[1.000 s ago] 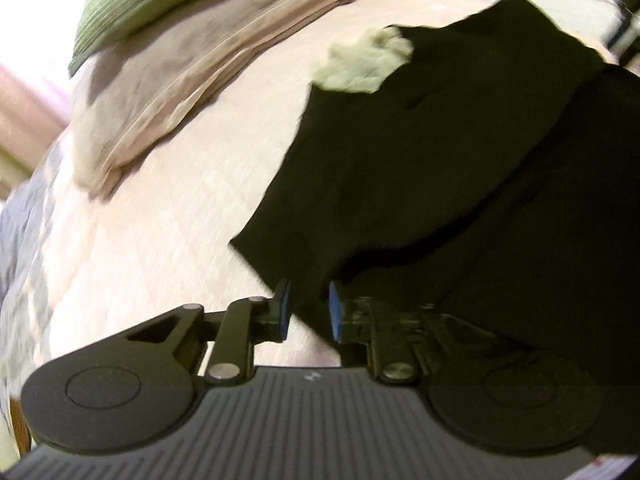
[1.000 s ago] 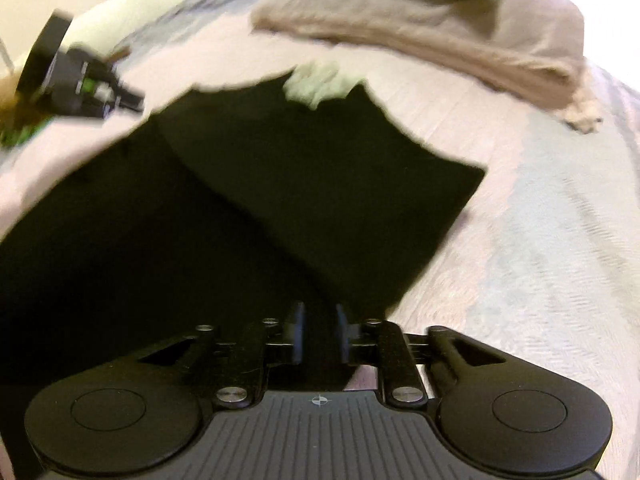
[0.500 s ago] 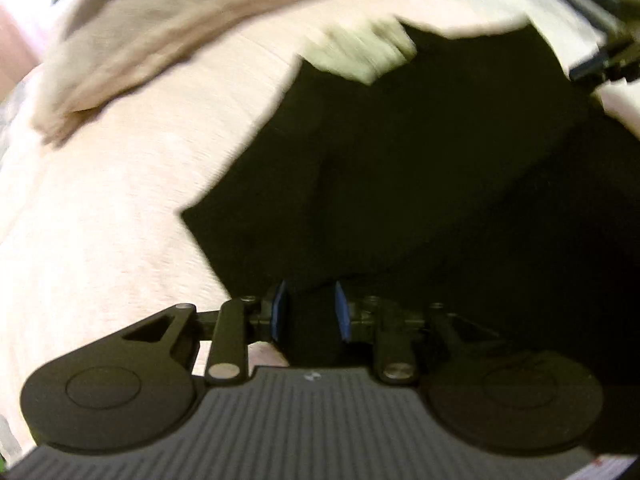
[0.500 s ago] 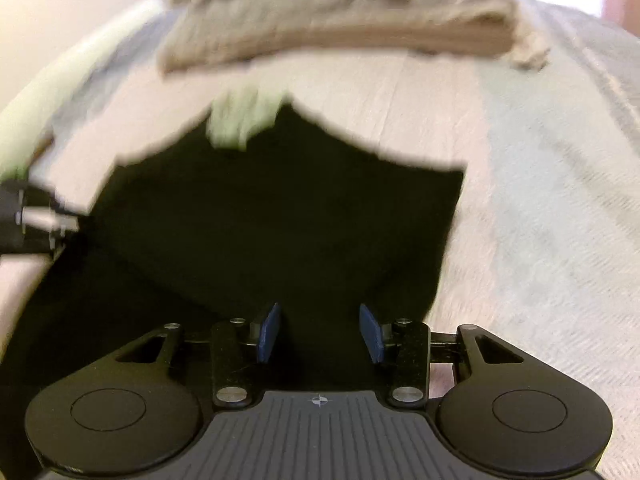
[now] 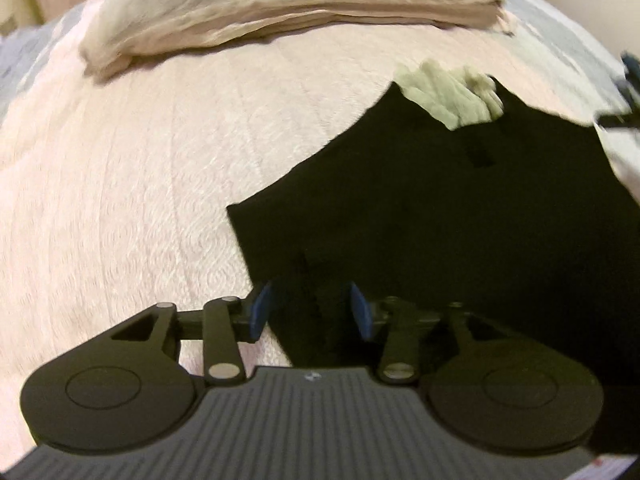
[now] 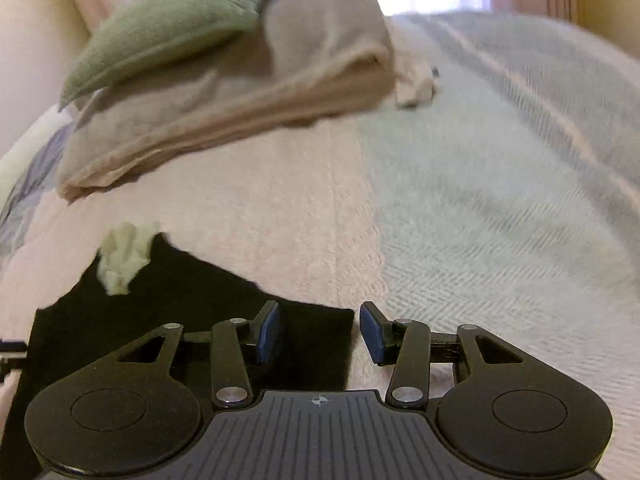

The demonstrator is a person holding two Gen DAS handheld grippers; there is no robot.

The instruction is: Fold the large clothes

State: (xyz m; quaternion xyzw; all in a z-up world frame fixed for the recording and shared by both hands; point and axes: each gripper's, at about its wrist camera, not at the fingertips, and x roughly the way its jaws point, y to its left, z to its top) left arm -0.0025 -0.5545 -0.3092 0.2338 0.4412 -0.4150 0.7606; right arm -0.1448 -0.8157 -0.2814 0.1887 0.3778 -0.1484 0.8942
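Black garment (image 5: 460, 216) cut off at frame edge, folds indiscernible, under both wide-spread tongs (image 5: 312, 312) (image 6: 319, 333).

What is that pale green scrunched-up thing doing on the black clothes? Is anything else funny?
A crumpled pale green cloth sits on the far edge of the black garment, unfolded, unlike the neat beige folded blanket behind. It looks like a stray item. Nothing else stands out; nothing looks torn or spilled.

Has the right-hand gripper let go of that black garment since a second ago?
Yes. The right gripper was nearly closed over the black garment; now its jaws stand wide, and the view has swung toward the beige folded blanket.
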